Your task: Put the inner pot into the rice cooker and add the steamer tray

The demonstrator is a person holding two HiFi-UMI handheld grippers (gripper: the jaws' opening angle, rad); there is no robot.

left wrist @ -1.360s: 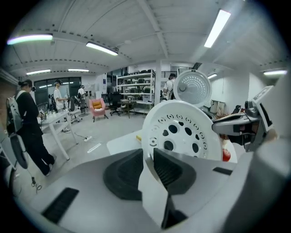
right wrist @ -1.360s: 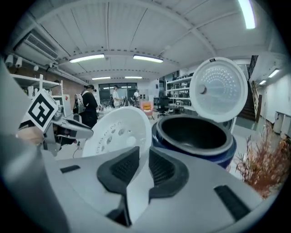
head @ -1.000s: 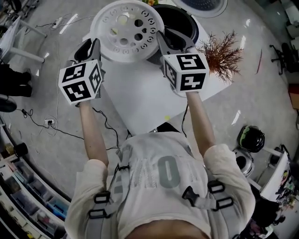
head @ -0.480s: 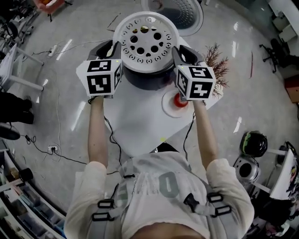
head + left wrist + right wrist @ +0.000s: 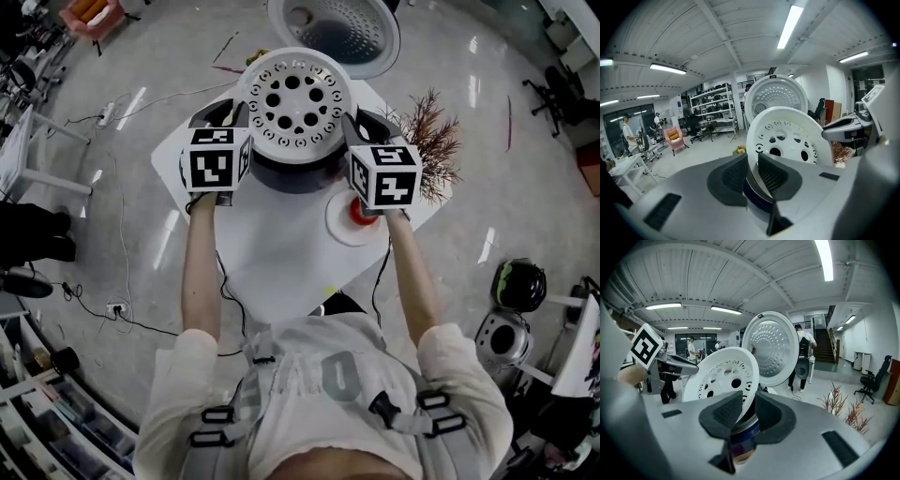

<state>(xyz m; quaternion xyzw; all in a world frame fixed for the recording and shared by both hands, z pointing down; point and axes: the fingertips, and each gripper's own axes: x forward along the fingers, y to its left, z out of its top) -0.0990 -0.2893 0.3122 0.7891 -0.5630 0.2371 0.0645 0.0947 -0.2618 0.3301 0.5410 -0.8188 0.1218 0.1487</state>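
A white round steamer tray [image 5: 295,98] with several holes hangs level right over the dark rice cooker [image 5: 292,172] on the white table [image 5: 272,248]. My left gripper [image 5: 239,120] is shut on the tray's left rim, and my right gripper [image 5: 352,127] on its right rim. The left gripper view has the tray [image 5: 787,140] edge-on between the black pads of my left gripper [image 5: 752,171]. The right gripper view has the tray [image 5: 723,378] between the pads of my right gripper [image 5: 746,411]. The cooker's lid [image 5: 333,28] stands open behind. The tray hides the cooker's inside.
A small white plate [image 5: 337,220] with a red thing [image 5: 361,211] on it sits just right of the cooker, under my right gripper. A dry reddish plant [image 5: 431,150] stands at the table's right edge. Cables [image 5: 112,305] lie on the floor at the left.
Both grippers have carried the tray from the cooker's front left to straight over the cooker, and a little lower. Both grips have stayed shut on it.
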